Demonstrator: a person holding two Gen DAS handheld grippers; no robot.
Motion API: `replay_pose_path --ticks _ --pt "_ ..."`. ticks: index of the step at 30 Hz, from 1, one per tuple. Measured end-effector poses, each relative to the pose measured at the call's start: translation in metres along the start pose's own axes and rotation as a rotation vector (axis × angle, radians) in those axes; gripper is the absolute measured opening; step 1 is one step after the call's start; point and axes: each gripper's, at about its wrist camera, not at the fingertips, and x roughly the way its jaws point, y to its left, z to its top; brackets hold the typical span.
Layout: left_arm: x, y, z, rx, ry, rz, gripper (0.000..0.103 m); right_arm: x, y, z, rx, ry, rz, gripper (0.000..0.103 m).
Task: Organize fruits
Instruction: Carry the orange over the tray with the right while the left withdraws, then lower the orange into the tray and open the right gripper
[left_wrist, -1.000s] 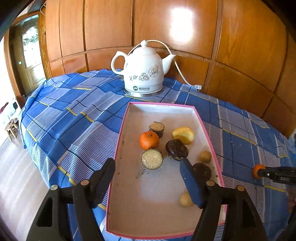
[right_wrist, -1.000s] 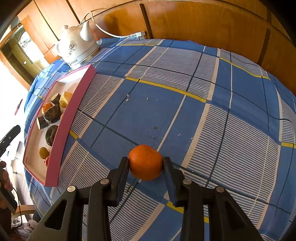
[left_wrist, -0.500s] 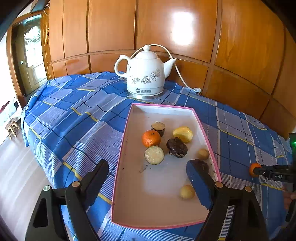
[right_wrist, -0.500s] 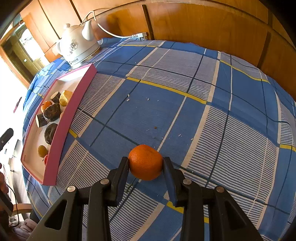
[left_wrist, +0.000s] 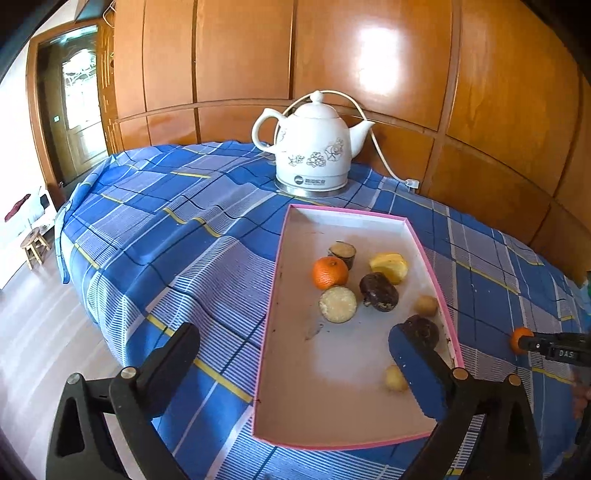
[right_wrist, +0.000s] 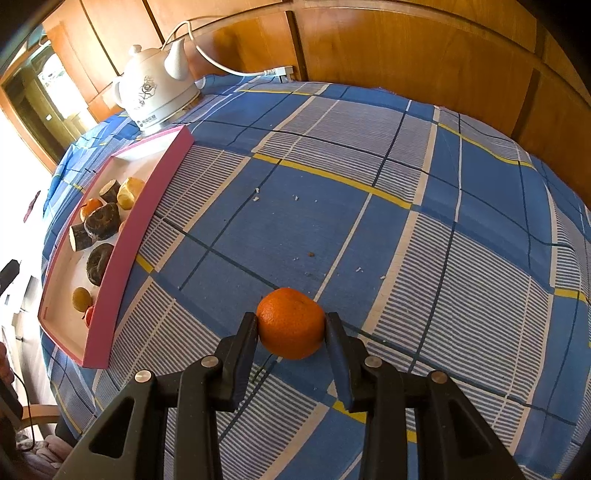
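While your right gripper (right_wrist: 290, 326) pinches the orange (right_wrist: 290, 323), your left gripper (left_wrist: 293, 349) spreads.
Its jaws have just been opening, empty, over the pink tray (left_wrist: 352, 437).

Glossy wood-panelled walls (left_wrist: 369, 55), a sunlit glazed door (left_wrist: 79, 110), pale floor (left_wrist: 37, 332) and small stool (left_wrist: 35, 247).

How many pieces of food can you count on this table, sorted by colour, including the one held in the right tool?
Orange fruits: 2, one in the pink tray, one in the right tool
Dark-skinned pieces: 4
Yellow or tan pieces: 3
Red piece, mostly hidden: 1
Total: 10
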Motion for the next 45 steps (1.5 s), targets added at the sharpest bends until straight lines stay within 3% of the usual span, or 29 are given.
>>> replay_pose_path --ticks 8,15,21,25,31,45 --pt "-0.005 0.011 -0.003 -0.01 -0.028 0.027 0.103 -0.026 0.034 0.001 -0.016 -0.044 0.111 0.036" --pt "-0.011 0.027 -0.003 -0.018 -0.073 0.098 0.103 -0.043 0.114 0.014 -0.107 -0.073 0.321 0.037" --pt "-0.017 0.049 -0.003 -0.072 -0.1 0.114 0.103 -0.024 0.181 0.033 -0.133 -0.002 0.461 0.037" --pt "-0.019 0.062 -0.005 -0.125 -0.104 0.1 0.103 0.009 0.209 0.045 -0.101 0.066 0.453 0.037" --pt "-0.014 0.071 -0.009 -0.125 -0.097 0.143 0.103 0.058 0.226 0.055 -0.119 0.13 0.279 0.039" --pt "-0.01 0.063 -0.012 -0.118 -0.07 0.126 0.103 0.04 0.23 0.044 -0.18 0.043 0.217 0.04"
